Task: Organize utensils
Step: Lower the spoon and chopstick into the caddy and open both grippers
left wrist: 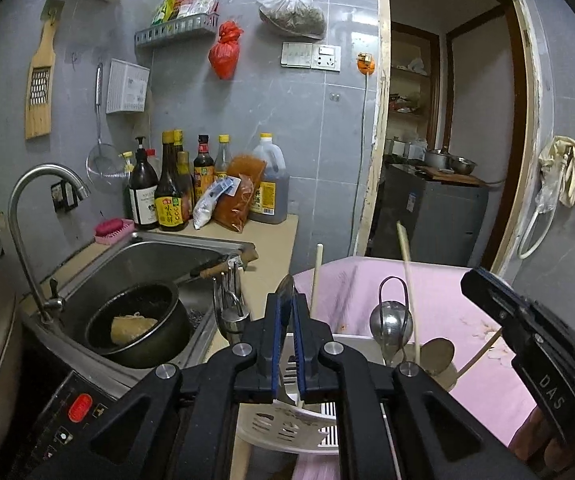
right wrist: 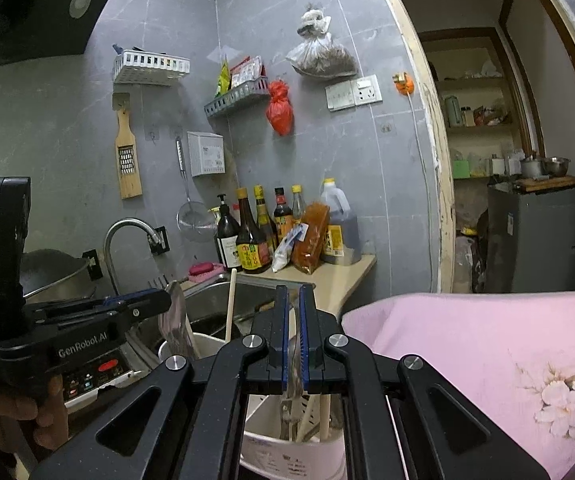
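"GenRobot.AI", "DAS" on gripper bodies

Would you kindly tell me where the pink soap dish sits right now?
In both views the pink soap dish sits left of centre, behind the sink, left of the bottles.

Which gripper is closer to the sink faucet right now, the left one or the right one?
Left. The left gripper sits just right of the faucet, above the sink edge; the right gripper is farther right, over the white utensil holder.

Upright chopsticks point(left wrist: 407, 280) and ladles point(left wrist: 390, 322) crowd the utensil holder point(right wrist: 287, 452); the pink cloth point(left wrist: 467, 320) lies open.
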